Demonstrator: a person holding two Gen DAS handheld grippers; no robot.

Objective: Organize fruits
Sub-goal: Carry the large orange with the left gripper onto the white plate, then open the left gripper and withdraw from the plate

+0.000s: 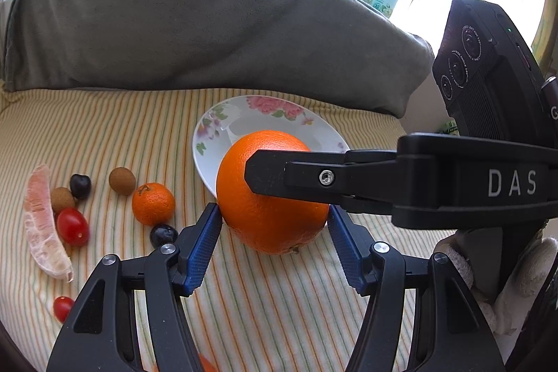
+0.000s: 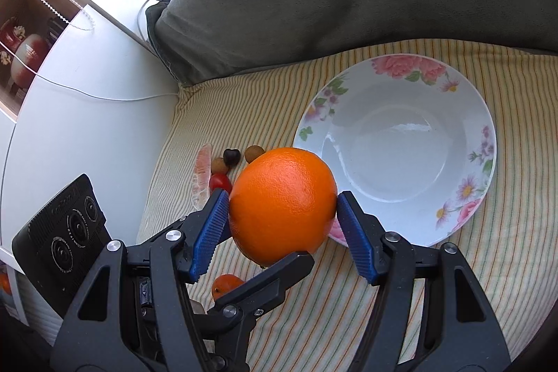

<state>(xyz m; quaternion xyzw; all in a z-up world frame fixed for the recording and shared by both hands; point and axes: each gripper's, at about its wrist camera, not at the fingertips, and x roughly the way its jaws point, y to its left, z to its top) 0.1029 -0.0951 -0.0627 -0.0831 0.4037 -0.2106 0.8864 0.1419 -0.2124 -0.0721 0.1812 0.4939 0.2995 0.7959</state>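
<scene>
With both my claws, left (image 1: 275,215) and right (image 2: 283,210), closed on the big orange (image 2: 283,203) at mid-frame, I judge a handover; next, one lets go and the other carries it to the bowl (image 2: 488,142) at right.

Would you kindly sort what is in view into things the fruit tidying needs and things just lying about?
Needed: big orange, both grippers pressed on it, left, right; floral bowl; mandarin; pomelo segment.
Lying about: grey cushion; cables.

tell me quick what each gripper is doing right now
Left gripper: closed on the large orange.
Right gripper: closed on the same orange, beside the empty floral bowl.
</scene>
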